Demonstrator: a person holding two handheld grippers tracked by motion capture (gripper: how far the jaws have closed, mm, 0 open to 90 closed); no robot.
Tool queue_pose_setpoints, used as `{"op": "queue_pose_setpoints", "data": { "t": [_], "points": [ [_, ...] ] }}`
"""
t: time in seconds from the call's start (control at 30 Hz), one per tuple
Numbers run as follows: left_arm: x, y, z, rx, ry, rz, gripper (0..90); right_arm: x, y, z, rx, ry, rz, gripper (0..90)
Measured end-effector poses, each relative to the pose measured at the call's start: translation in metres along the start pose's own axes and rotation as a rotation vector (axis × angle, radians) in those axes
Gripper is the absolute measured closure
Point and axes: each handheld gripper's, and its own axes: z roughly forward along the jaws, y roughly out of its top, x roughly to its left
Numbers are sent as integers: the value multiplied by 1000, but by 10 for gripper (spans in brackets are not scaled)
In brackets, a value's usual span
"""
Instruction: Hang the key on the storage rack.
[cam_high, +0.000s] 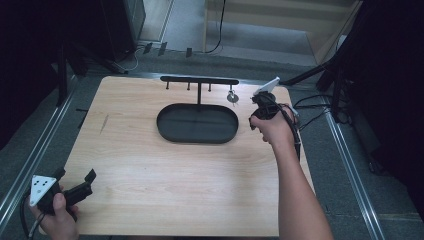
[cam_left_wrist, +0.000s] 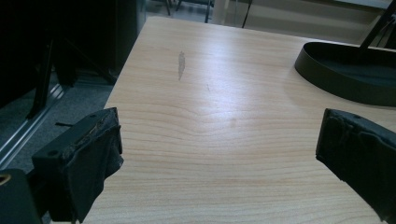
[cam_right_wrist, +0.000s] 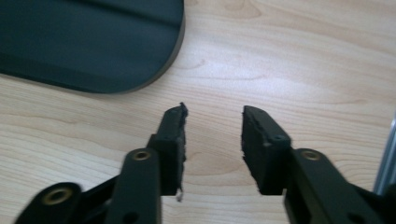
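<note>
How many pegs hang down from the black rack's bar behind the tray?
4. Three bare pegs sit left to middle along the bar; the rightmost peg carries a small silvery item.

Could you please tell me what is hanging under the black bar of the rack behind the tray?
From the rack's bar, a small silvery key-like piece hangs on the rightmost peg; the other pegs look bare. Its exact shape is too small to tell.
</note>
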Motion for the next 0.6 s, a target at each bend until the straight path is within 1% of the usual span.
{"op": "queue_pose_setpoints", "data": {
  "t": [0.03,0.07,0.1,0.13,0.2,0.23,0.27,0.3,0.37,0.4,0.47,0.5,0.53,0.57,0.6],
  "points": [
    [0,0,0,0,0,1,4,-4,-6,5,-6,2,3,525],
    [0,0,0,0,1,1,4,-4,-6,5,-6,2,3,525],
    [0,0,0,0,1,2,4,-7,-9,7,-1,8,9,505],
    [0,0,0,-1,1,0,4,-9,-12,9,3,18,9,472],
    [0,0,0,-1,1,1,4,-13,-18,11,-12,28,10,416],
    [0,0,0,-2,1,0,4,-14,-21,12,-20,25,13,382],
    [0,0,0,-1,1,0,4,-17,-28,12,-34,12,24,323],
    [0,0,0,-1,1,2,4,-18,-32,13,-37,13,35,287],
    [0,0,0,-2,-1,1,4,-22,-40,15,-36,29,61,208],
    [0,0,0,-2,-1,1,4,-22,-40,15,-36,29,61,208],
    [0,0,0,-3,-1,-1,4,-26,-48,19,-44,36,80,132],
    [0,0,0,-2,-1,1,4,-28,-53,22,-45,40,92,117],
    [0,0,0,-1,-2,2,4,-31,-58,24,-52,33,96,95],
    [0,0,0,-1,-2,3,4,-34,-67,27,-69,28,98,0],
    [-1,0,0,-3,-1,1,4,-34,-67,27,-69,28,98,0]
  ]
}}
